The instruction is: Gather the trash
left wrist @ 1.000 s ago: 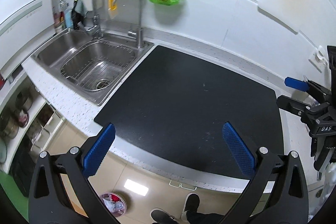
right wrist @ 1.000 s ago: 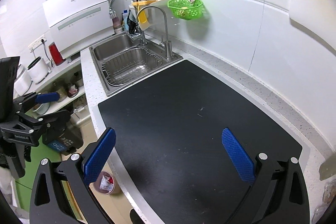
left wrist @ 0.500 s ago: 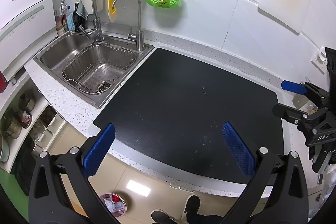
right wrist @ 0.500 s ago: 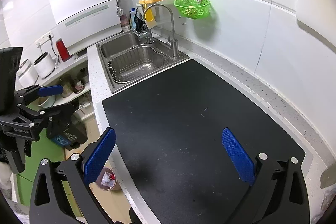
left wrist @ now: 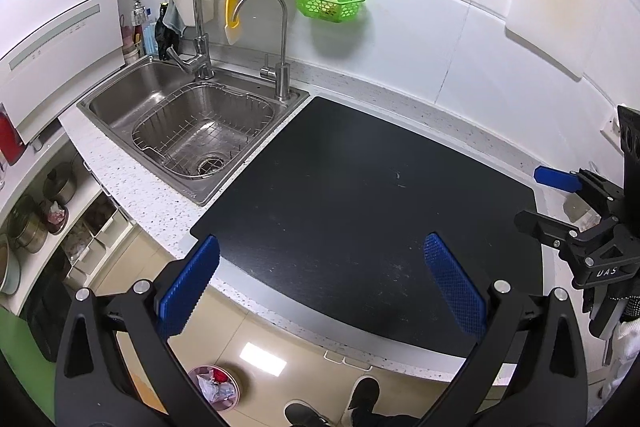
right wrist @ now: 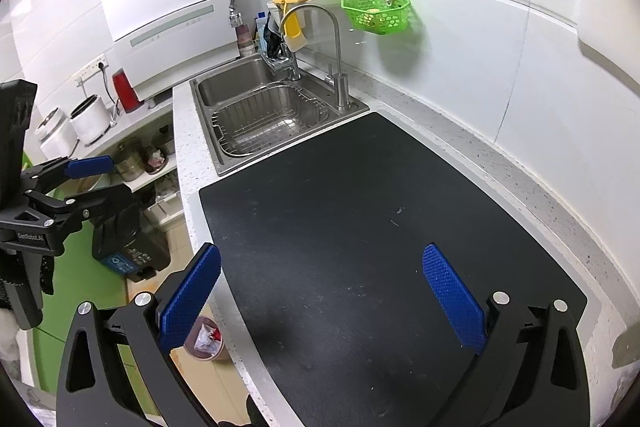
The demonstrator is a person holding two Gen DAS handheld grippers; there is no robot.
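Observation:
A black mat [left wrist: 360,211] covers the counter; it also shows in the right wrist view [right wrist: 380,227]. A small trash bin [left wrist: 214,389] with crumpled waste stands on the floor below the counter's front edge; it shows in the right wrist view [right wrist: 204,341] too. My left gripper [left wrist: 320,281] is open and empty above the mat's front edge. My right gripper [right wrist: 320,291] is open and empty above the mat. The right gripper shows at the right edge of the left wrist view [left wrist: 568,203], and the left gripper at the left of the right wrist view [right wrist: 88,183]. A small speck [left wrist: 397,175] lies on the mat.
A steel sink [left wrist: 200,131] with a wire rack and two faucets lies left of the mat. A green basket [left wrist: 330,1] hangs on the white wall. Shelves with pots [left wrist: 36,211] stand below left. A person's shoes [left wrist: 332,403] are on the floor.
Both grippers have risen and pulled back slightly, so the sink and wall sit a little lower and farther in view. Both stay open and empty.

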